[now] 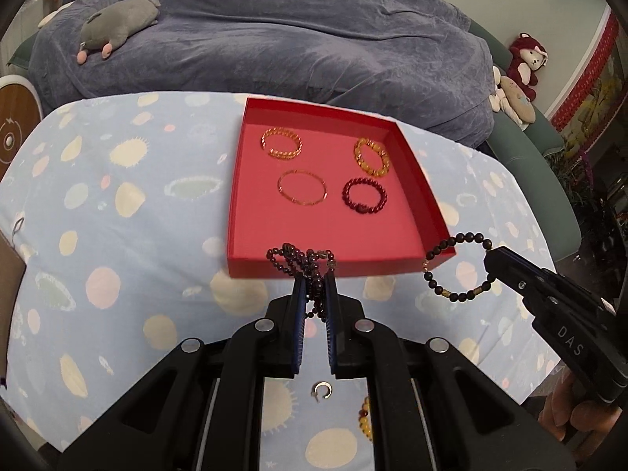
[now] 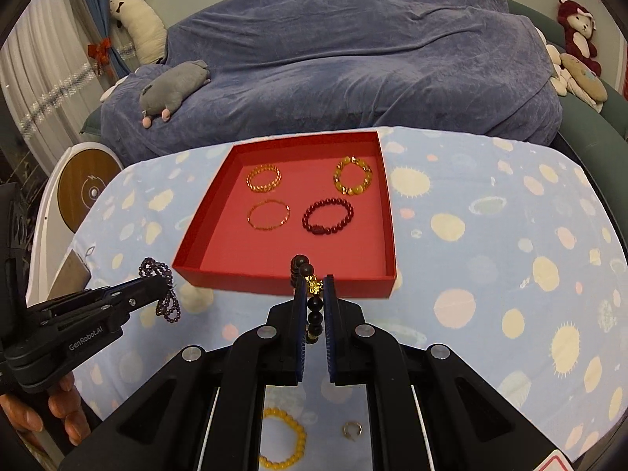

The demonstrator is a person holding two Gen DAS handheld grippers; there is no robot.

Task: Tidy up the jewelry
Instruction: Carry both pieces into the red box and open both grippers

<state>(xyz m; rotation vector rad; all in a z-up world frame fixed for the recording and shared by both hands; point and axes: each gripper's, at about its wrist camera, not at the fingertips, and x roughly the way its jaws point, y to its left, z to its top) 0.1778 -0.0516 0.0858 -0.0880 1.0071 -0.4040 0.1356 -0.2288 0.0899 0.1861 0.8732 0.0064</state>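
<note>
Carrying purple bead strand (image 1: 310,271) pinched in left gripper (image 1: 314,286), black bracelet (image 2: 310,302) clamped in right gripper (image 2: 314,290); next, lowering both into red tray (image 1: 337,267).

Left hand-held gripper (image 1: 314,276) clamping purple beads (image 1: 300,261), red tray (image 1: 329,267) beyond

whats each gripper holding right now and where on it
Left gripper pinches a bunched purple bead strand mid-loop; right gripper grips a black bead bracelet on its rim.
</note>
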